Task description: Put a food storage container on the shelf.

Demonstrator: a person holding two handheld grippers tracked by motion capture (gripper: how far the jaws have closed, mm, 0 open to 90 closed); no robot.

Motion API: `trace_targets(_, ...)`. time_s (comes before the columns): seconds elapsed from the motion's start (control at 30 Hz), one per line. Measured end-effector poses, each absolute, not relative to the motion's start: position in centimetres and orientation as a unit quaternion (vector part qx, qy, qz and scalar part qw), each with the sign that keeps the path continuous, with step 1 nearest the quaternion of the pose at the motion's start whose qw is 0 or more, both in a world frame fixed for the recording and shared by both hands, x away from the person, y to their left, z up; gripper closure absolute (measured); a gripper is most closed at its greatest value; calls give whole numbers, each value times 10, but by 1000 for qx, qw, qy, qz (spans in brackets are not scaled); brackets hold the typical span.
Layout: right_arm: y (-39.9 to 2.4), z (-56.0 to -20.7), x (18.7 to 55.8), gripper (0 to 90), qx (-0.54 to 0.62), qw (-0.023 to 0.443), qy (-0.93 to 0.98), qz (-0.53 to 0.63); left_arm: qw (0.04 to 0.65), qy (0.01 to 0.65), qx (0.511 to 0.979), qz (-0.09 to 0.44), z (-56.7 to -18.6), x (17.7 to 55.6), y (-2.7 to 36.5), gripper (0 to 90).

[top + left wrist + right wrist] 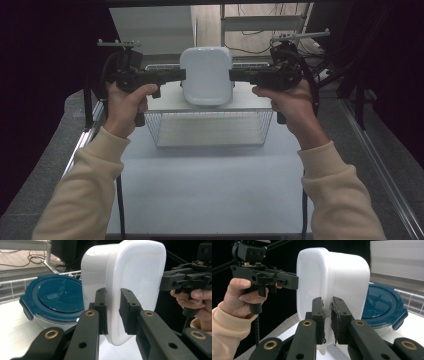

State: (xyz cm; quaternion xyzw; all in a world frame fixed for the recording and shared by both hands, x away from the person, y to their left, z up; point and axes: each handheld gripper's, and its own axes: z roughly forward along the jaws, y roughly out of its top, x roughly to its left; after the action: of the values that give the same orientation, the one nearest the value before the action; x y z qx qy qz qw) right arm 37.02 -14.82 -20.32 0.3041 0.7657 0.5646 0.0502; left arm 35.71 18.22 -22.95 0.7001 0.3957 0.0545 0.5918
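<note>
The white table (210, 190) carries a wire basket (210, 129) with a shelf board (250, 102) on top. Above the board hangs the white lidded container (206, 75), tipped on edge, bottom toward the camera, dead centre between both hands. Left gripper (182, 75) pinches its left rim, right gripper (232, 75) its right, jaws nearly closed. A blue-lidded round container (53, 298) sits behind.

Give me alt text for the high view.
Two hand-held claws, left claw and right claw, clamp opposite edges of a white lidded container, held above a wire basket on a white table.
</note>
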Motion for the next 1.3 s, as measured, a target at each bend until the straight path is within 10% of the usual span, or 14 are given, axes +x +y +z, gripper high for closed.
trace_targets(1.3, -137, -228, 478, 729, 417, -72, 737, 528, 570, 497, 653, -43, -246, 447, 193, 747)
